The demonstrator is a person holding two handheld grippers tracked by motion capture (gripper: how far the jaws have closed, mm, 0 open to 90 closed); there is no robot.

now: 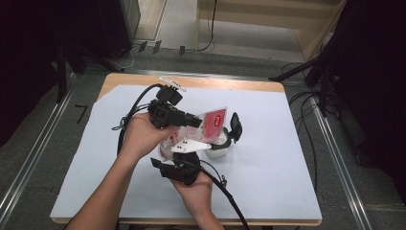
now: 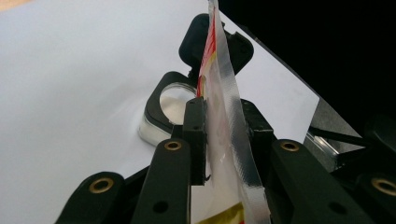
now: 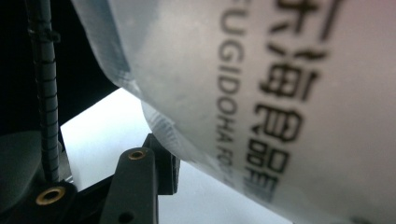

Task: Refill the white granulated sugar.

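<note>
Near the middle of the high view, we see the left gripper [image 1: 194, 120] pinching a red-and-clear plastic pouch [image 1: 213, 122] by its edge. In the left gripper view the two black pads press on the pouch's clear sealed strip [image 2: 231, 121] from both sides. Just below it in the high view, the right gripper [image 1: 179, 158] reaches up under the pouch. In the right gripper view the pouch's printed side [image 3: 261, 93] lies close over one black jaw, and we cannot tell whether that gripper grips it. Behind the pouch a clear container [image 1: 221, 146] with an open black lid [image 1: 235, 125] stands on the white tabletop [image 1: 268, 158].
</note>
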